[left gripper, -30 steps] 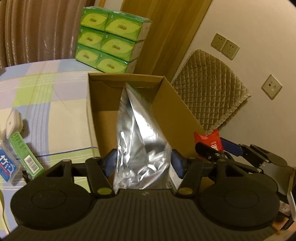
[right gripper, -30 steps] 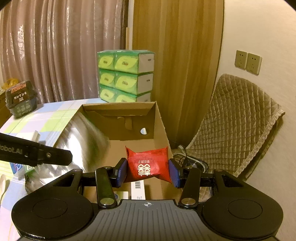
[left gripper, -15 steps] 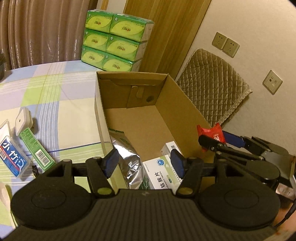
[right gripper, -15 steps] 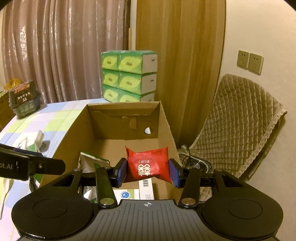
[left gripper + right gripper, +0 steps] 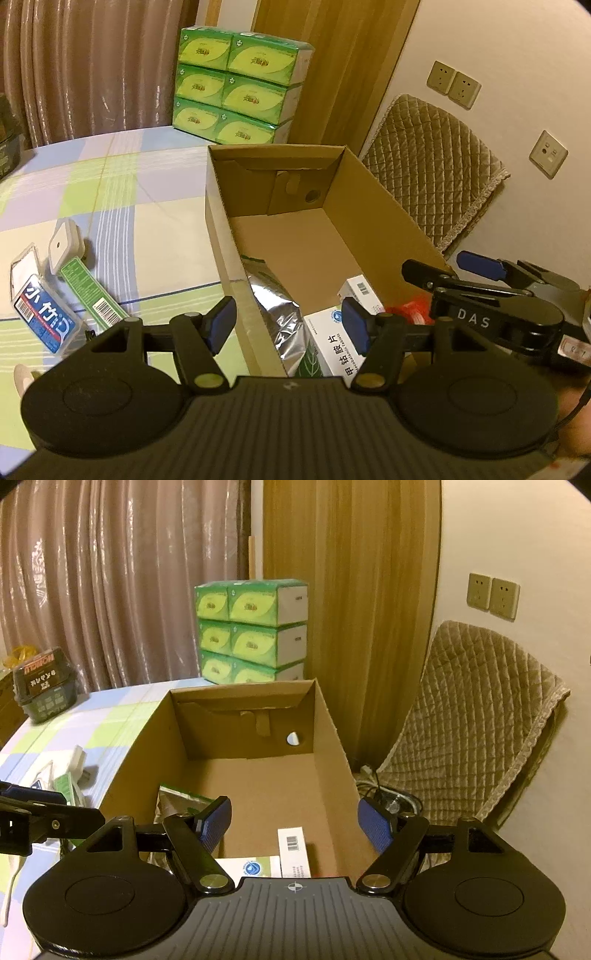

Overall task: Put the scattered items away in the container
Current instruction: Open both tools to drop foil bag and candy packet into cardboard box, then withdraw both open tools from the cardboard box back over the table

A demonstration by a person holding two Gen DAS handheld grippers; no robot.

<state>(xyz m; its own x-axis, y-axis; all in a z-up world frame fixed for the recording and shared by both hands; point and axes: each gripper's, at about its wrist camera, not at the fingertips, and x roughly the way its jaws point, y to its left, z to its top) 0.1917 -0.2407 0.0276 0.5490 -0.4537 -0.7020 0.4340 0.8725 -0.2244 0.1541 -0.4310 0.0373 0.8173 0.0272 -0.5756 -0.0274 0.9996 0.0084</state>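
The open cardboard box [image 5: 369, 206] [image 5: 332, 746] stands on the checked tablecloth. Inside lie a silver foil pouch [image 5: 280, 306] [image 5: 177, 797] and two white medicine boxes [image 5: 328, 343] [image 5: 293, 842]. A blurred red packet [image 5: 410, 310] shows low in the box under my right gripper [image 5: 447, 266]. My right gripper [image 5: 295, 821] hangs over the box with its jaws opening and nothing between them. My left gripper [image 5: 288, 326] [image 5: 51, 805] is open and empty, straddling the box's left wall. On the cloth lie a blue-labelled clear case [image 5: 40, 314], a slim green box [image 5: 92, 291] and a white plug [image 5: 62, 243].
A stack of green tissue boxes [image 5: 236, 77] [image 5: 251, 631] stands behind the box. A quilted chair [image 5: 432, 170] [image 5: 472, 720] stands at the right by the wall, with cables [image 5: 388, 794] on the floor. A dark container [image 5: 44, 683] sits at the table's far left.
The silver pouch left my left gripper and now lies in the box; that gripper shifted left over the box wall. My right gripper opened and the red packet dropped out of it.
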